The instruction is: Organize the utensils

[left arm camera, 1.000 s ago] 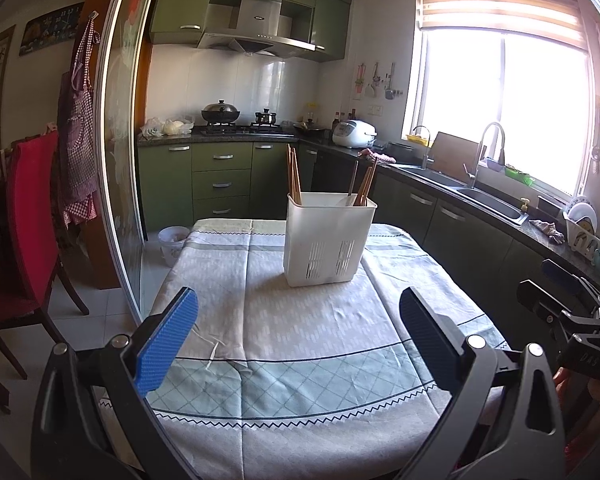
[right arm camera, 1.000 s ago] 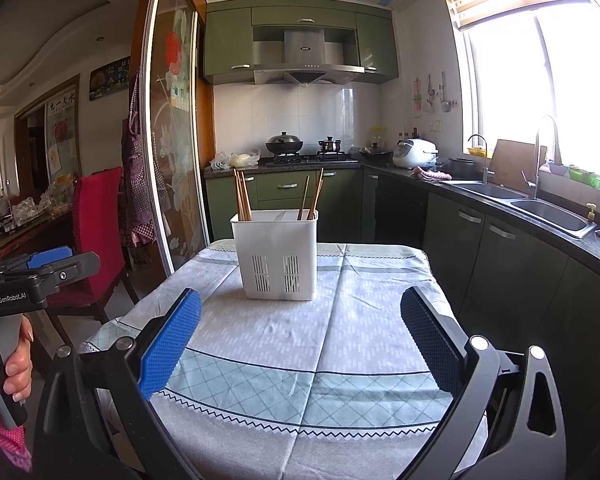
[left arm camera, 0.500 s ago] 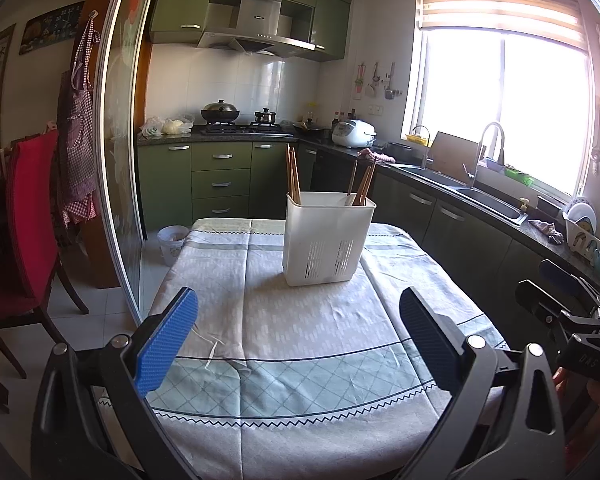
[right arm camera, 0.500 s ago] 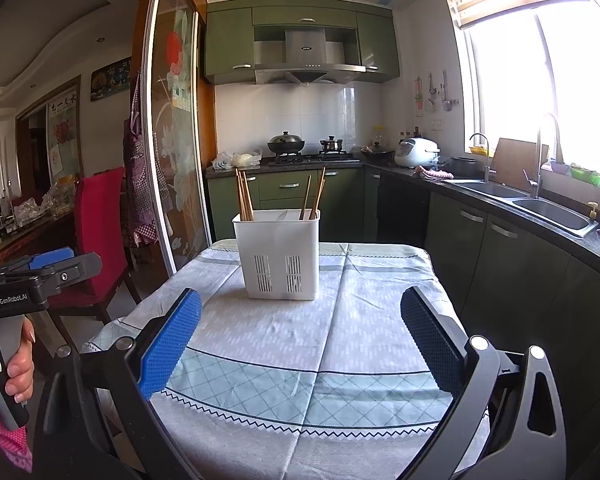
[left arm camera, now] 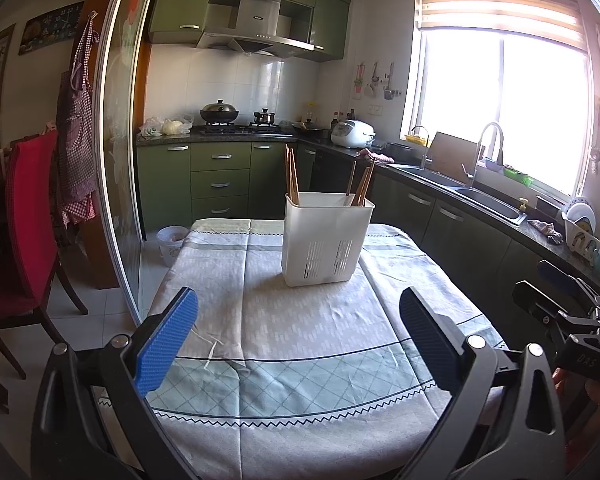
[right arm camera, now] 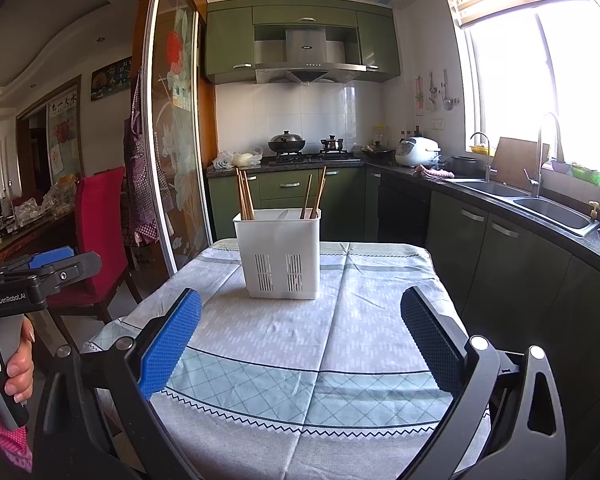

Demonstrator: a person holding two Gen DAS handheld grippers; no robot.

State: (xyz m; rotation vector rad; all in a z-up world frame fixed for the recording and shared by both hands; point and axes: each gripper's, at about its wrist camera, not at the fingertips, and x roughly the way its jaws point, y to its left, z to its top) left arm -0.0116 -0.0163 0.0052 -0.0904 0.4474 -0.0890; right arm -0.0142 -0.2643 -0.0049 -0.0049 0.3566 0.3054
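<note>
A white slotted utensil holder stands upright on the table's cloth; it also shows in the right wrist view. Wooden chopsticks stand in its left compartment and its right compartment; in the right wrist view they show as a left bunch and a right bunch. My left gripper is open and empty, near the table's front edge, well short of the holder. My right gripper is open and empty, likewise short of it.
A red chair stands left of the table. A glass sliding door runs along the left. Green cabinets and a counter with a sink run along the right. A small bin sits on the floor beyond the table.
Both views shift only slightly; the holder sits a little nearer in the right wrist view. Both grippers stay open and empty.
</note>
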